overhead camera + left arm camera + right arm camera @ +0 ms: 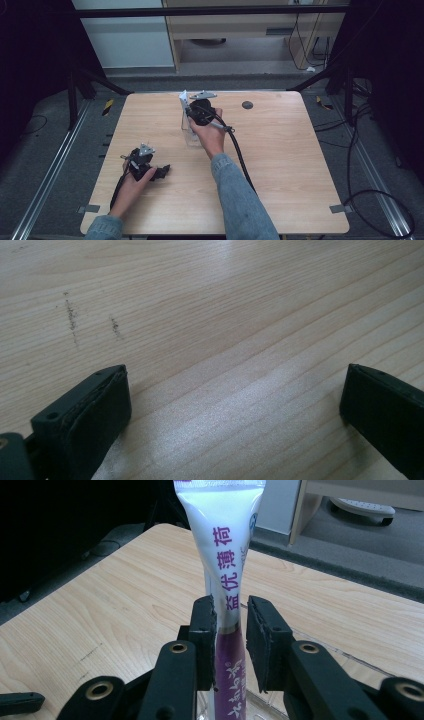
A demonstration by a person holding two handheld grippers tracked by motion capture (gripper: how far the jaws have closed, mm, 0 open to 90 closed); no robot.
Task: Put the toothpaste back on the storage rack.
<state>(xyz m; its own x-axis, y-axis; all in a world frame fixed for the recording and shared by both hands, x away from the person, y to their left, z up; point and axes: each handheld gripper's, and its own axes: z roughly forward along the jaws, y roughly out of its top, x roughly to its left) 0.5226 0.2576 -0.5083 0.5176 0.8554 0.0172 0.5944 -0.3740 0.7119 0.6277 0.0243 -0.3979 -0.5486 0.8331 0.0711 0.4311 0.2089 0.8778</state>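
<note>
The right tool (230, 625) stands upright over a clear plastic holder (190, 131) on the pale wooden worktop (280, 165), its jaws clenched around a white and purple soft tube printed with purple characters (226, 555). The tube rises straight up from between those jaws, its lower end down in the holder. The left tool (235, 395) rests released, jaws spread wide over bare worktop, well apart from the tube.

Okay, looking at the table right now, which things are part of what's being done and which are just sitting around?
In the job:
- tube, white and purple, upright between the right gripper's jaws
- clear holder under the tube

Lying about:
- left gripper, open over bare table
- dark round disc near the far edge
</note>
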